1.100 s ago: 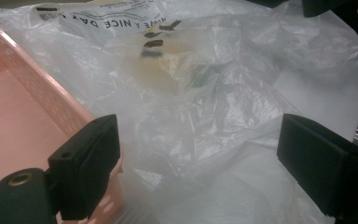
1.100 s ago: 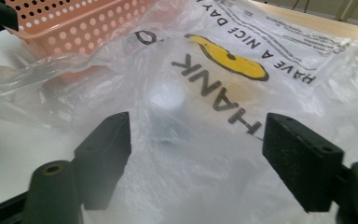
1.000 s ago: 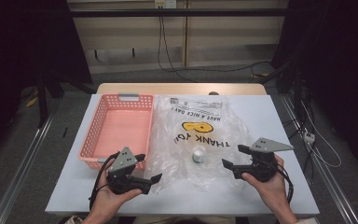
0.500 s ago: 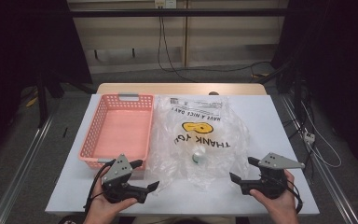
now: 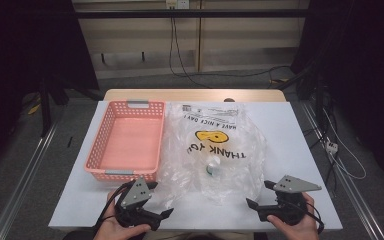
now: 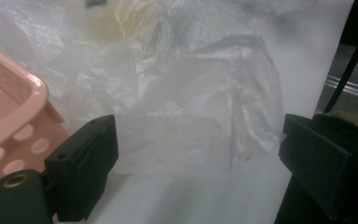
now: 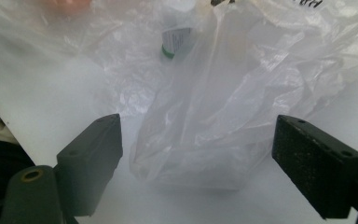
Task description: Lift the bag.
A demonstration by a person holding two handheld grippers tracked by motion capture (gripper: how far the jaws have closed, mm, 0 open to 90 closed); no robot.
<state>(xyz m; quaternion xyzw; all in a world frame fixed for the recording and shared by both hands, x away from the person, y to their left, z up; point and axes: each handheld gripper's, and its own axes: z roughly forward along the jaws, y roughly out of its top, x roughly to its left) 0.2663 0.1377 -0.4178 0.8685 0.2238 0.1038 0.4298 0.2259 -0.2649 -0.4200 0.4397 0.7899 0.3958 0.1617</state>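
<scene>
Clear plastic bag (image 5: 215, 150) lies flat mid-desk, printed "THANK YOU" and "HAVE A NICE DAY" around a yellow smiley; text reads upside down from the person's side. A small bottle (image 5: 212, 166) with a green band shows through the film. Pink basket (image 5: 127, 140) sits just beside the bag's left edge. White desk (image 5: 300, 145) bare to the right. Left gripper (image 5: 162, 215) and right gripper (image 5: 252, 205) at the near edge, jaws spread, nothing between them. Dark room, cables on the floor behind.
</scene>
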